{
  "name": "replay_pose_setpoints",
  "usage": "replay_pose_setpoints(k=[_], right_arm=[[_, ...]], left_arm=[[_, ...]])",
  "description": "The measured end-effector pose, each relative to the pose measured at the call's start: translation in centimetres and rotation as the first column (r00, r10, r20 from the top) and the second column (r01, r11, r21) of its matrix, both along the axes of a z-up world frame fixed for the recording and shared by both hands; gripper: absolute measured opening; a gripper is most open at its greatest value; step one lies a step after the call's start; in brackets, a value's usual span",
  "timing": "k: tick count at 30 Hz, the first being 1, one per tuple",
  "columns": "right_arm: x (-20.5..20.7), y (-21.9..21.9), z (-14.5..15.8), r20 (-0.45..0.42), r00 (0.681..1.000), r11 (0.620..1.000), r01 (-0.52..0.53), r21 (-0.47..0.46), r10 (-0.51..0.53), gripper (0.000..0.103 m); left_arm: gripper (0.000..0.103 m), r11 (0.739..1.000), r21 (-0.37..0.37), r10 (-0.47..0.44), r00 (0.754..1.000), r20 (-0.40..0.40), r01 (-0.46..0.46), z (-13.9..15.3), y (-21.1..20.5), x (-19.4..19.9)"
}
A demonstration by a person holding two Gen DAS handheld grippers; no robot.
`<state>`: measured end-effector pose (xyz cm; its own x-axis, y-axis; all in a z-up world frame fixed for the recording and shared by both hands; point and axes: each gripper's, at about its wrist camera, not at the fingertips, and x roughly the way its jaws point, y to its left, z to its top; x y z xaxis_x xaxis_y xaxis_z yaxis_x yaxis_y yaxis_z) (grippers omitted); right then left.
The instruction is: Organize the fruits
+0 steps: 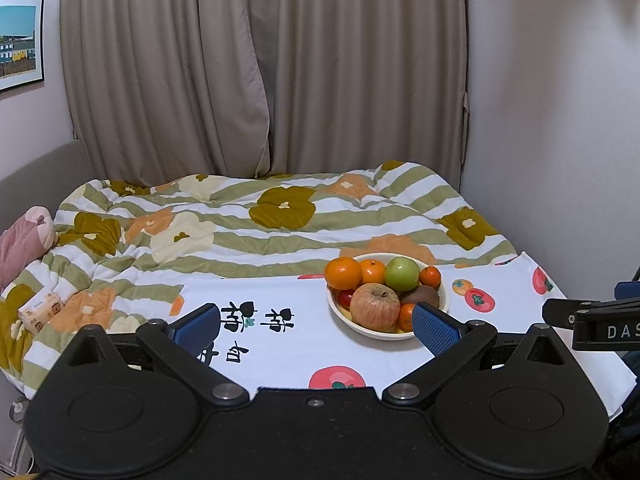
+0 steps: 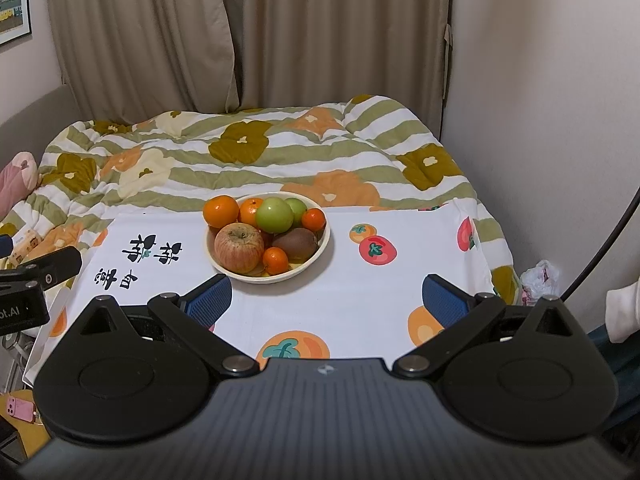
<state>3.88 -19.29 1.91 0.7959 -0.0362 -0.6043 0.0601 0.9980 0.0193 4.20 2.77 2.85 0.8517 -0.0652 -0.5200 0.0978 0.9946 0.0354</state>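
A cream bowl (image 1: pixel 424 334) (image 2: pixel 320 248) stands on a white printed cloth (image 1: pixel 280 360) (image 2: pixel 360 292). It holds a wrinkled red apple (image 1: pixel 375 306) (image 2: pixel 239 247), a green apple (image 1: pixel 401 273) (image 2: pixel 274 215), several oranges (image 1: pixel 343 273) (image 2: pixel 220 211) and a brown kiwi (image 1: pixel 422 295) (image 2: pixel 296 243). A second green fruit (image 2: pixel 297 206) sits behind. My left gripper (image 1: pixel 316 330) is open and empty, near the bowl's front left. My right gripper (image 2: pixel 326 302) is open and empty, just in front of the bowl.
The cloth lies on a bed with a flowered striped quilt (image 1: pixel 280 216) (image 2: pixel 240 152). Curtains hang behind. A tissue pack (image 1: pixel 40 311) lies at left. A wall stands close on the right. A pink phone (image 2: pixel 19 409) lies low at left.
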Motion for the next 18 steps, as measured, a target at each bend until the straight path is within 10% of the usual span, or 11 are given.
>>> replay_pose_setpoints(k=[18], right_arm=[[0.90, 0.11, -0.60, -0.018, 1.000, 1.000, -0.010, 0.005, 0.011, 0.103]], left_arm=[[0.103, 1.000, 0.002, 0.025, 0.999, 0.024, -0.025, -0.09, 0.27, 0.31]])
